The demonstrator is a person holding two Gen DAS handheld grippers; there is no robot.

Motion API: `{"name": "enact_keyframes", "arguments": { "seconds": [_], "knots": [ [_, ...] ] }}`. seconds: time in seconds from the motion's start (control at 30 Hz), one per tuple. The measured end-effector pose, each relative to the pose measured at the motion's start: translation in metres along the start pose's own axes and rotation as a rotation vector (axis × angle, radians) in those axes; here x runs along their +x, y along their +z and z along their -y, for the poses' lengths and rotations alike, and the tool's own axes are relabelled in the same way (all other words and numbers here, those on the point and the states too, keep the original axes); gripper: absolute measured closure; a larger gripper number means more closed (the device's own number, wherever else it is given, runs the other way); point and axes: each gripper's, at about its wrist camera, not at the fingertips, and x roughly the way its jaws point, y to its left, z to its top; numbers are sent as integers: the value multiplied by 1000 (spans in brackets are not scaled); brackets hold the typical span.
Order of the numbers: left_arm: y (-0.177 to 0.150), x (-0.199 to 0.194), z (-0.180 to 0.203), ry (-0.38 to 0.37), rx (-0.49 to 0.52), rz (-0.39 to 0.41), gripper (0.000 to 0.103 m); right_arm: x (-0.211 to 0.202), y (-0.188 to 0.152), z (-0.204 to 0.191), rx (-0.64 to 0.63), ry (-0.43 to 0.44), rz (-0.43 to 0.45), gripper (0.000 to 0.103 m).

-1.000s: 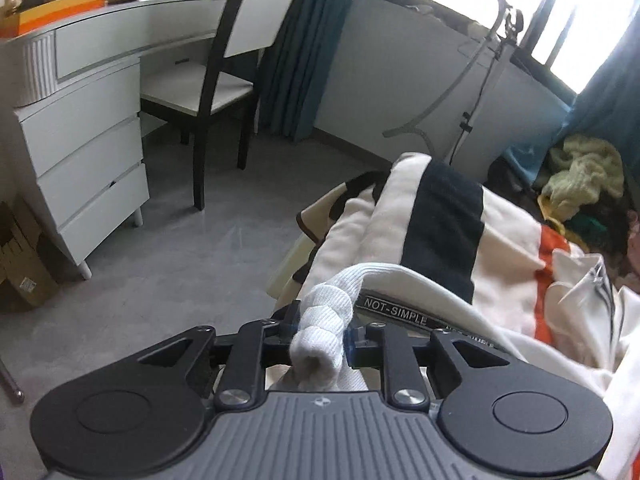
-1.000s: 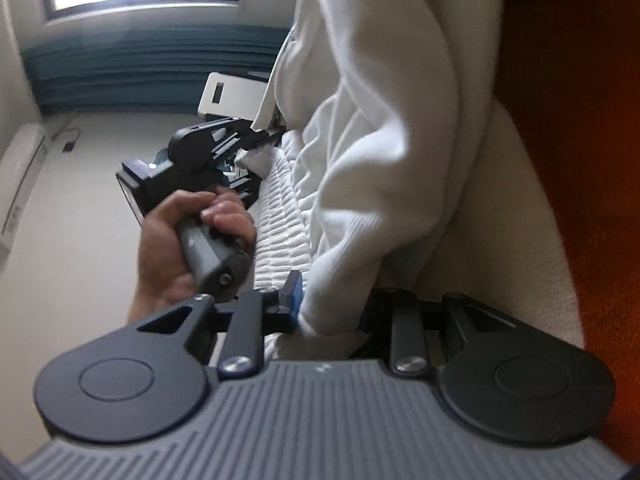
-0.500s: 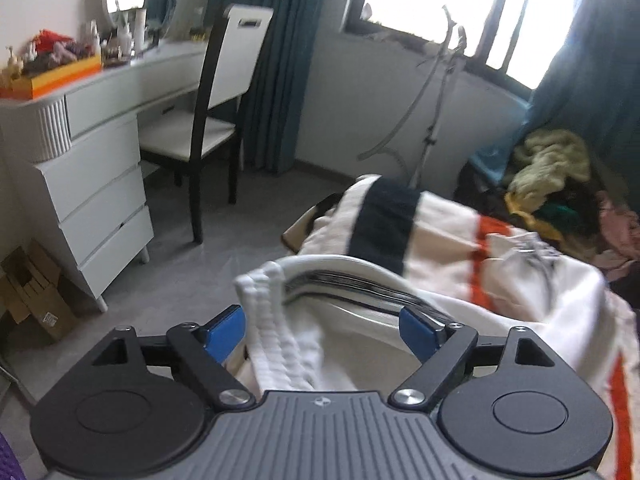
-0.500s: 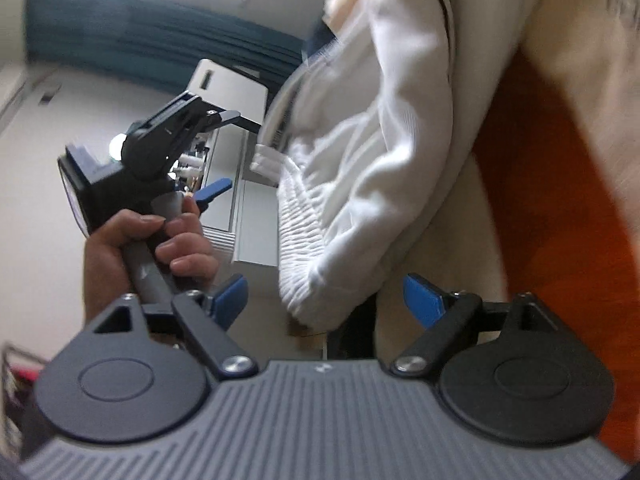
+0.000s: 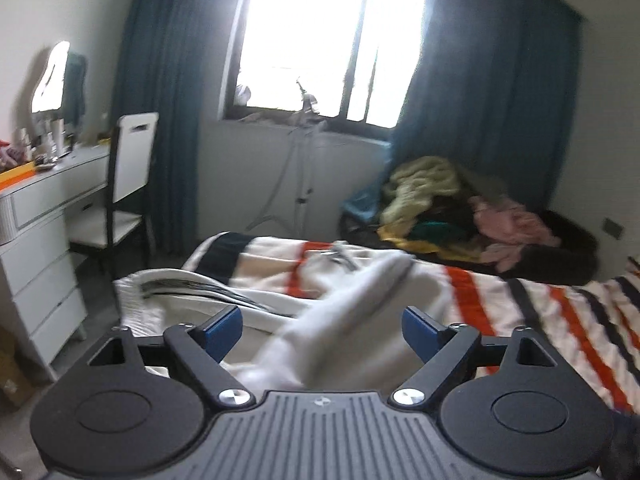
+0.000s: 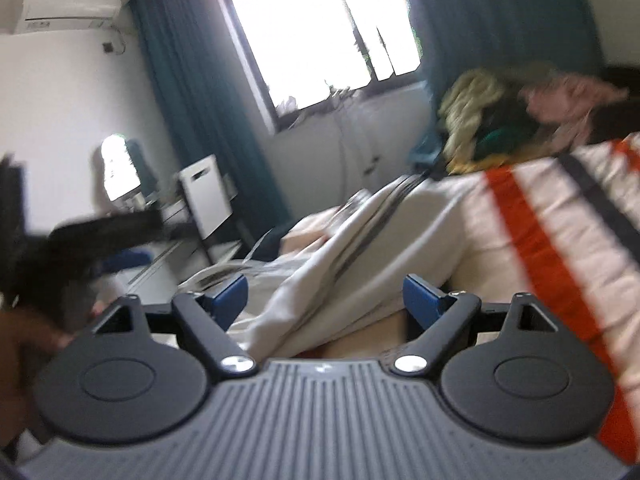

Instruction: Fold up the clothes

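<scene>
A white garment [image 5: 344, 304] with a ribbed hem and thin dark stripes lies loosely bunched on the striped bed [image 5: 568, 312]. My left gripper [image 5: 320, 330] hovers open just above it, with blurred white cloth passing between the blue pads but not clamped. In the right wrist view the same garment [image 6: 320, 280] spreads below my right gripper [image 6: 326, 294], which is open too. At the left edge of that view the other gripper [image 6: 100, 236] and a hand [image 6: 24, 332] show as a dark blur.
A heap of mixed clothes [image 5: 452, 208] sits at the far side of the bed by the blue curtains. A white dresser [image 5: 36, 248] and a chair [image 5: 124, 184] stand left on the grey floor. A thin metal stand [image 5: 300, 168] is under the window.
Both grippers, shut on the white garment a second ago, have opened and let it go. Both have lifted and tilted up toward the window; the garment has dropped onto the bed.
</scene>
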Motion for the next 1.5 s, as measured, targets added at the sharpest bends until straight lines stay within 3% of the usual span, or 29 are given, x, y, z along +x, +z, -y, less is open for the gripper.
{"name": "enact_keyframes", "arguments": {
  "seconds": [0.1, 0.27, 0.5, 1.0, 1.1, 1.3, 1.5],
  "knots": [
    [-35, -25, 39, -33, 35, 57, 13, -26, 4, 29, -32, -61, 64, 16],
    [-88, -43, 81, -88, 16, 65, 13, -41, -17, 61, -73, -132, 127, 16],
    [-139, -34, 108, -55, 96, 115, 13, -43, -44, 95, -91, -181, 151, 16],
    [-143, 18, 97, -41, 92, 18, 11, -29, -49, 111, -17, -202, 165, 17],
    [-143, 30, 100, -56, 90, -33, 11, -29, -50, 115, -1, -208, 164, 17],
    [-145, 57, 108, -68, 165, -107, 11, -32, -52, 119, 11, -216, 149, 17],
    [-129, 103, 100, -14, 180, -141, 10, -22, -55, 125, 32, -222, 106, 17]
  ]
}}
